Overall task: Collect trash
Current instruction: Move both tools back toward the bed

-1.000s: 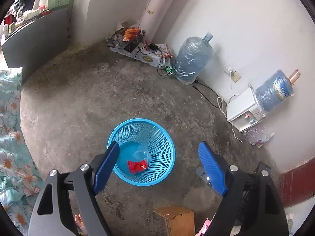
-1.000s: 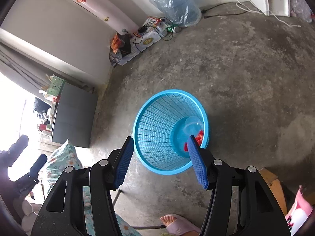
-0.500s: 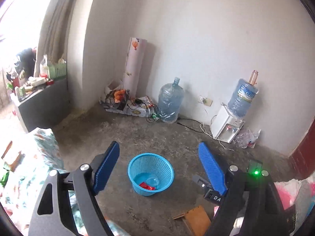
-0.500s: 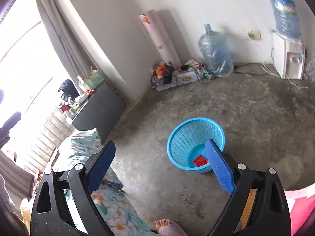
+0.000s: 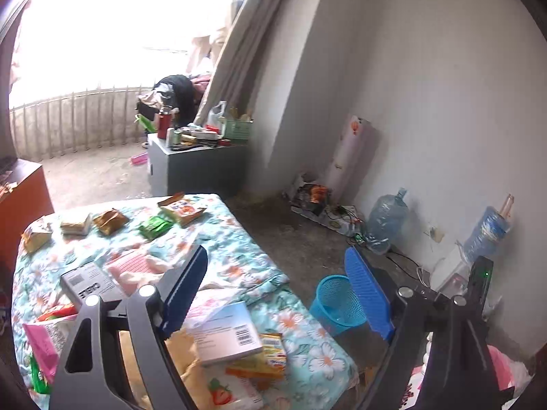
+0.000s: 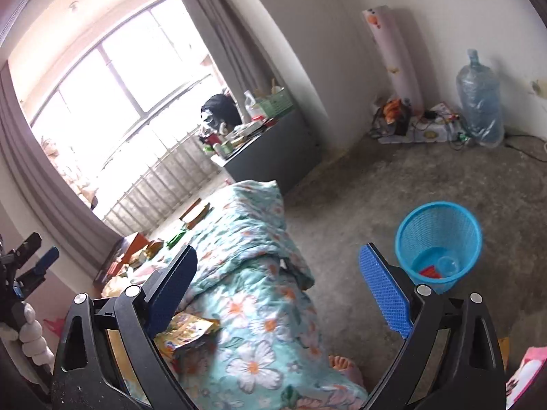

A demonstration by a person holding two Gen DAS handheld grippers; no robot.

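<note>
From the left wrist view, the left gripper (image 5: 277, 283) hangs above the bed with its jaws wide apart and nothing between the blue pads. Below it the floral quilt (image 5: 246, 259) is littered: a green packet (image 5: 155, 227), an orange-and-white packet (image 5: 181, 209) and two brown packets (image 5: 110, 220) lie along the far edge, a grey box (image 5: 90, 285) sits toward the left edge, and a white booklet with a barcode (image 5: 227, 333) lies at the near edge with a yellow wrapper (image 5: 270, 355) just beside it. The blue mesh basket (image 5: 333, 304) stands on the concrete floor just off the bed's right edge, partly behind the right finger. A water jug (image 5: 386, 223) stands against the far wall.

Over to the right wrist view: the right gripper (image 6: 278, 280) has just been opening, and now its jaws gape wide with nothing caught in them. The quilt (image 6: 259, 294) fills the space beneath, a yellow snack wrapper (image 6: 186, 333) lying at its near edge by the left finger. The basket (image 6: 439, 235) stands on the floor to the right, well apart from the bed, with a red scrap (image 6: 431, 271) and a clear plastic cup (image 6: 448, 265) on its bottom. A person's bare toes (image 6: 340, 364) peek out at the quilt's lower edge.
</note>
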